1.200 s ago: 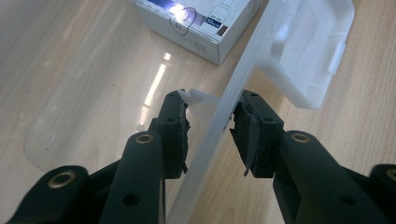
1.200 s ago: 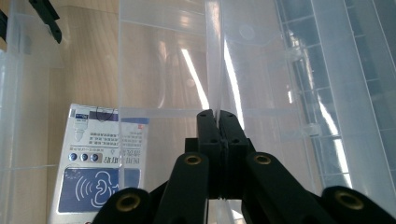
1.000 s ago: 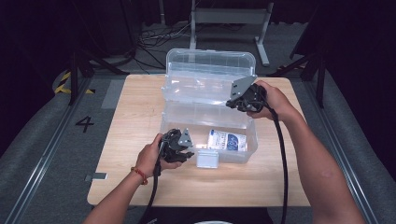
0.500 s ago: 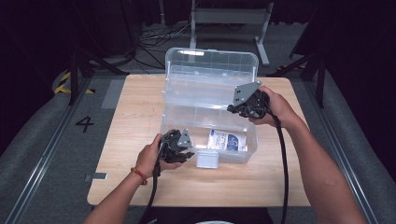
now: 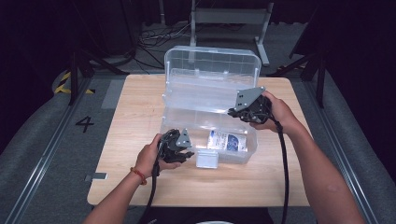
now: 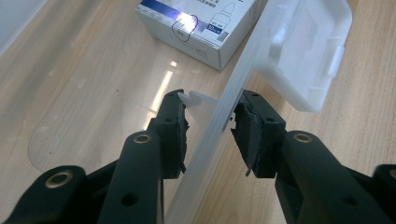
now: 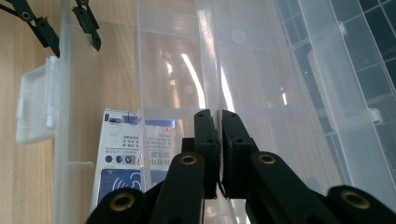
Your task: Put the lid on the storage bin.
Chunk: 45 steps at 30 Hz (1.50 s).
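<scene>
Our left gripper [image 6: 208, 122], jaws apart, is straddling the clear plastic box's [image 5: 187, 116] front wall; the right gripper [image 7: 219, 140], pressed together, is blocking our view of any grasp.

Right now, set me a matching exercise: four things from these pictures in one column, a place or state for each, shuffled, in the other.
Things:
1. left gripper
2. right gripper
3. small carton
4. lid

Places or states:
A. lying inside the clear box
B. jaws either side of the box's front wall
C. standing open at the back
D. jaws closed on the inner tray's edge

Pairs: 1-B, 2-D, 3-A, 4-C
</scene>
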Motion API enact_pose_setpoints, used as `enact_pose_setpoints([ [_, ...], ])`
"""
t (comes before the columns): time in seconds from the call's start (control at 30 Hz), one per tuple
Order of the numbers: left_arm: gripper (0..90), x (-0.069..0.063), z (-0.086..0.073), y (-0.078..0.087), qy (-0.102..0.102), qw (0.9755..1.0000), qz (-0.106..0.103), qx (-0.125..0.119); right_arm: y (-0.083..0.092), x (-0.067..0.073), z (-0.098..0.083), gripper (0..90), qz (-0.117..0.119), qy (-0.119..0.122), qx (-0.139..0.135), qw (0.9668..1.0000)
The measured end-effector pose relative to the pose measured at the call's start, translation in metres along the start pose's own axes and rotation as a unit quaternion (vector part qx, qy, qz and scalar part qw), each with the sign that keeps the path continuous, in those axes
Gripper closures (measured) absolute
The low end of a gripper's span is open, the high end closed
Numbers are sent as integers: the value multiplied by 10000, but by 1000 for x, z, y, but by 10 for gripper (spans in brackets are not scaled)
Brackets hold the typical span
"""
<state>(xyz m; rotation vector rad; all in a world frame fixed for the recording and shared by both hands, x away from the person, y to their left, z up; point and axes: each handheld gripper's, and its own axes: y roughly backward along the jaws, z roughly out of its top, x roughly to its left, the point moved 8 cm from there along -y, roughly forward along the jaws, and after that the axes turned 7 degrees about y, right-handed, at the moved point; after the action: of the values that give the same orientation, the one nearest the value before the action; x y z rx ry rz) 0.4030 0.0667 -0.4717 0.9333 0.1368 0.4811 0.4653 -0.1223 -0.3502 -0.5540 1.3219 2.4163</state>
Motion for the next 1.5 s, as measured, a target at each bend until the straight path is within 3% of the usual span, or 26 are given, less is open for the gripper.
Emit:
enact_pose_setpoints([
  [0.7, 625, 0, -1, 1, 2, 10000, 17, -47, 3, 16, -6, 863, 121, -51, -200, 9997],
  [1.07, 581, 0, -2, 2, 17, 9997, 133, -206, 5, 23, -9, 858, 133, -128, -340, 9993],
  [1.17, 548, -1, -5, 7, 145, 9995, 78, -253, 5, 23, -11, 857, 137, -162, -378, 9991],
  [1.27, 515, 0, -9, 15, 149, 9994, 115, -302, 5, 25, -11, 856, 162, -195, -442, 9987],
  [1.5, 441, 7, -22, 36, 467, 9976, 172, -480, 4, 26, -11, 855, 160, -268, -507, 9982],
])
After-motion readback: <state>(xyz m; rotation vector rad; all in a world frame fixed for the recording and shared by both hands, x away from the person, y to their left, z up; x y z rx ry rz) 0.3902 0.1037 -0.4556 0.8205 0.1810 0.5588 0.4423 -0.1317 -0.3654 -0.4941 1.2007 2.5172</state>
